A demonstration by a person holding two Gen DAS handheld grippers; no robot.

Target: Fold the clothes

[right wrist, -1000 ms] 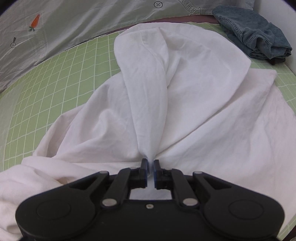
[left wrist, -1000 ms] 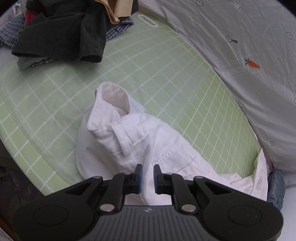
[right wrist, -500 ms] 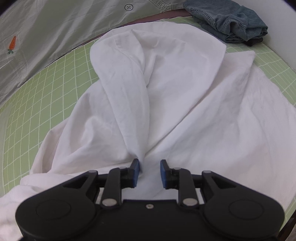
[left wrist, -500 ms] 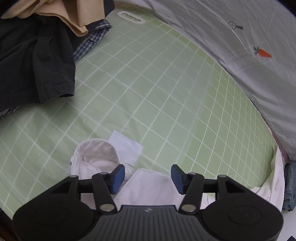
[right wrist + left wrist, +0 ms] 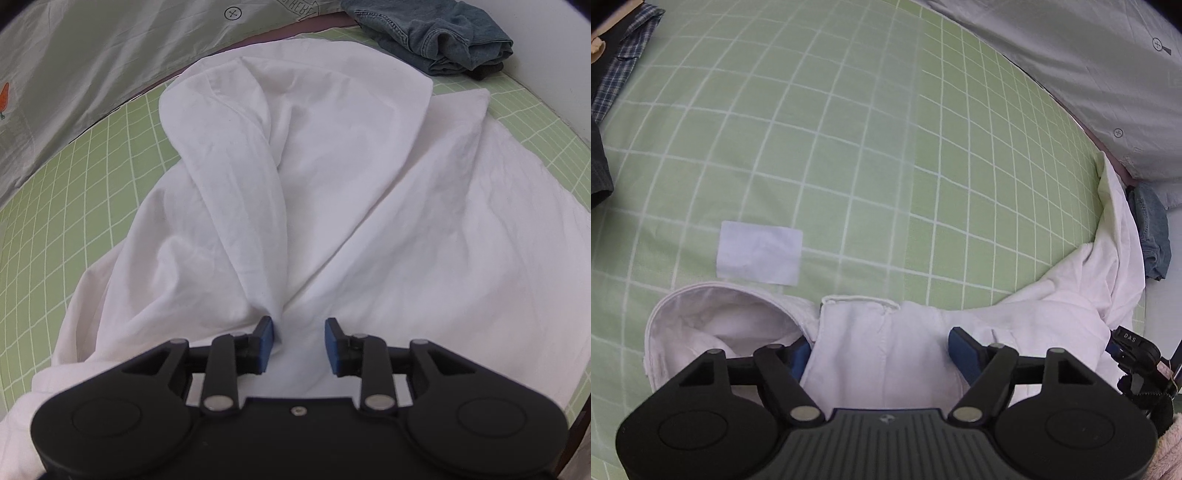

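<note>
A white garment (image 5: 369, 221) lies crumpled on the green checked sheet (image 5: 849, 110). Its waistband end (image 5: 857, 332) with an open round edge fills the bottom of the left wrist view. My left gripper (image 5: 882, 350) hangs just over that end, its jaws wide and still opening, with a flap of white cloth lying loose between them. In the right wrist view my right gripper (image 5: 299, 332) is low over the garment's wide part, jaws opening. A raised ridge of cloth (image 5: 240, 184) ends against the left pad (image 5: 266, 336) and nothing is pinched.
A white rectangular patch (image 5: 759, 256) lies on the sheet beyond the waistband. Grey printed bedding (image 5: 92, 74) borders the far side. Folded blue denim (image 5: 443, 33) sits at the far right corner. A plaid shirt (image 5: 617, 74) and dark clothes lie at the left edge.
Both grippers went from shut to open. The left one swung down toward the waistband end, so the dark clothes pile slid out of view. The right one let go of the cloth ridge.
</note>
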